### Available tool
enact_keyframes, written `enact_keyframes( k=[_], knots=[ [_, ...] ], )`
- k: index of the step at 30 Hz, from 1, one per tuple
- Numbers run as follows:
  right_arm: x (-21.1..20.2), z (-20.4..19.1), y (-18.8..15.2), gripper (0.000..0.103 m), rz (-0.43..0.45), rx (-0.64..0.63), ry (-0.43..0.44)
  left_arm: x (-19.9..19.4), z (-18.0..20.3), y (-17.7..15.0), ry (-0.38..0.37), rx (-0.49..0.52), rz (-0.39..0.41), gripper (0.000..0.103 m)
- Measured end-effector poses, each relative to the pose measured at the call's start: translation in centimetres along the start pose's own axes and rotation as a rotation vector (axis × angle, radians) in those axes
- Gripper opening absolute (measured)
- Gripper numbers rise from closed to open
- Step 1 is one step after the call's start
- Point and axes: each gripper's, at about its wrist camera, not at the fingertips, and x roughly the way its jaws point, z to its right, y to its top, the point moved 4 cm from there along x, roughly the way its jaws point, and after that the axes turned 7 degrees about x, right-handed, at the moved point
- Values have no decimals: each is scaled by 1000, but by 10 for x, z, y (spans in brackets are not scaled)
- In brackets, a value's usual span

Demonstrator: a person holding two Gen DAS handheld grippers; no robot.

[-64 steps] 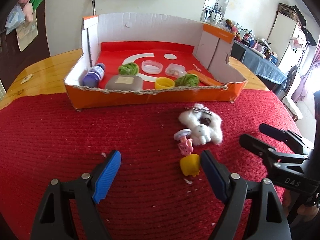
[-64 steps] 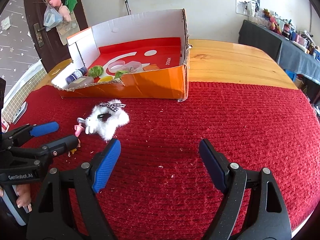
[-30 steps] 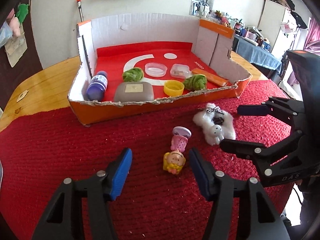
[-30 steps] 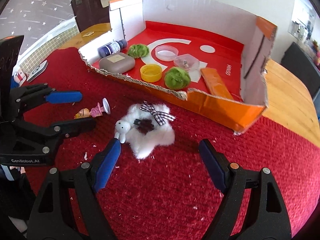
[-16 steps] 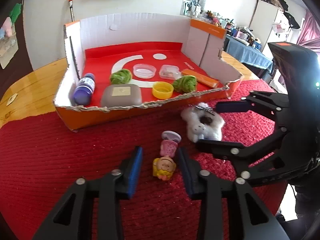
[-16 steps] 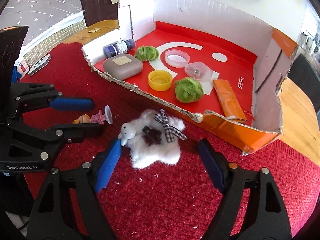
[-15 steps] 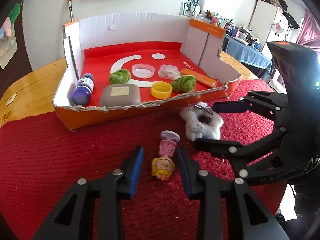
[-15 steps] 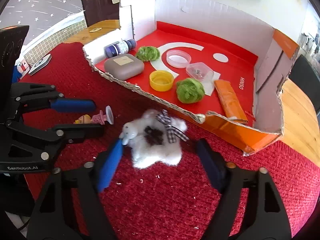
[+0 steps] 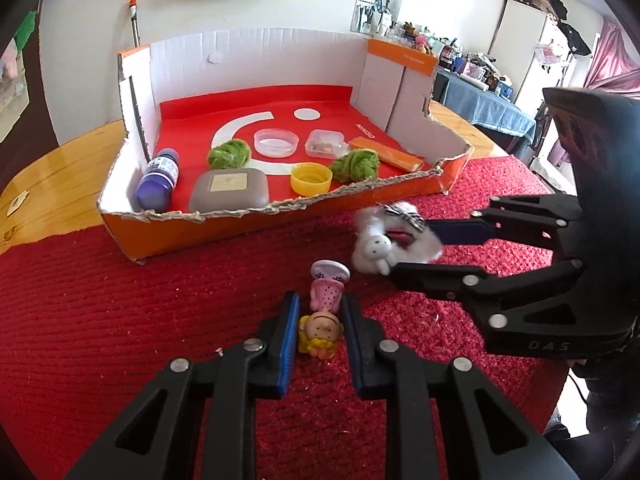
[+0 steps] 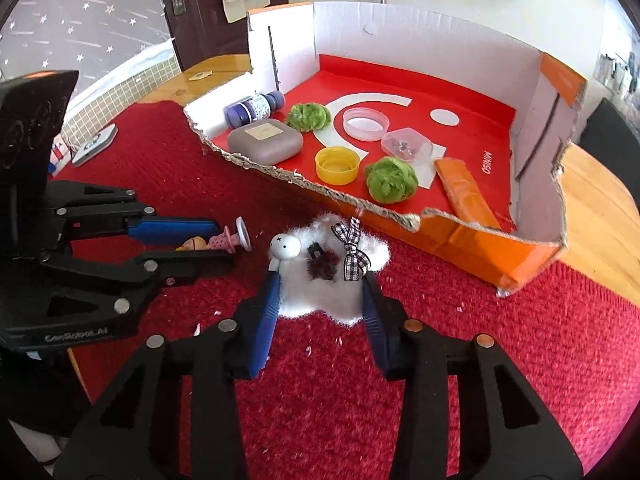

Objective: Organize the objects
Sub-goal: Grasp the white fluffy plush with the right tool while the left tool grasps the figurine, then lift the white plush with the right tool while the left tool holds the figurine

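Observation:
A small doll (image 9: 320, 330) with yellow hair and a pink dress lies on the red mat (image 9: 120, 320). My left gripper (image 9: 320, 308) is shut on its head. In the right wrist view the left gripper (image 10: 222, 242) holds the doll (image 10: 222, 238) flat on the mat. A fluffy white toy (image 10: 332, 268) with a checked bow and a little rabbit head lies just right of it. My right gripper (image 10: 320, 284) straddles this toy, its jaws closing with both pads pressing into the fluff. The left wrist view shows the right gripper (image 9: 412, 248) around the toy (image 9: 376, 250).
An open orange cardboard box (image 9: 280, 208) with a torn front rim stands just behind the toys. It holds a purple bottle (image 9: 158, 178), a grey case (image 9: 229, 190), a yellow cap (image 9: 311, 178), two green pompoms, clear lids and an orange bar (image 9: 386, 155). Wooden table (image 10: 592, 216) beyond.
Both grippers came down over the toys and closed: the left jaws narrowed onto the doll's head, the right jaws drew in against the fluffy toy.

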Motion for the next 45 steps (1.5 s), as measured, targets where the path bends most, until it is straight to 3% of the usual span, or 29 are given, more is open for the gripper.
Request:
enact_keyframes(
  k=[19, 29, 35, 36, 39, 42, 45],
  knots=[
    [-56, -10, -15, 36, 94, 47, 12, -47, 8, 5, 21, 2, 104, 23],
    [-43, -6, -24, 31, 57, 67, 7, -46, 8, 0, 20, -8, 93, 23],
    [-41, -8, -26, 32, 55, 91, 50, -37, 0, -5, 28, -29, 67, 23],
    [-40, -10, -26, 33, 52, 98, 59, -36, -1, -6, 30, -32, 62, 23],
    [-31, -15, -27, 68, 37, 90, 36, -31, -6, -12, 47, -38, 37, 23],
    [-29, -24, -27, 69, 48, 74, 37, -22, -14, -21, 68, -52, 0, 23],
    [-24, -29, -27, 69, 56, 54, -18, -20, -17, -25, 61, -67, -4, 24]
  ],
)
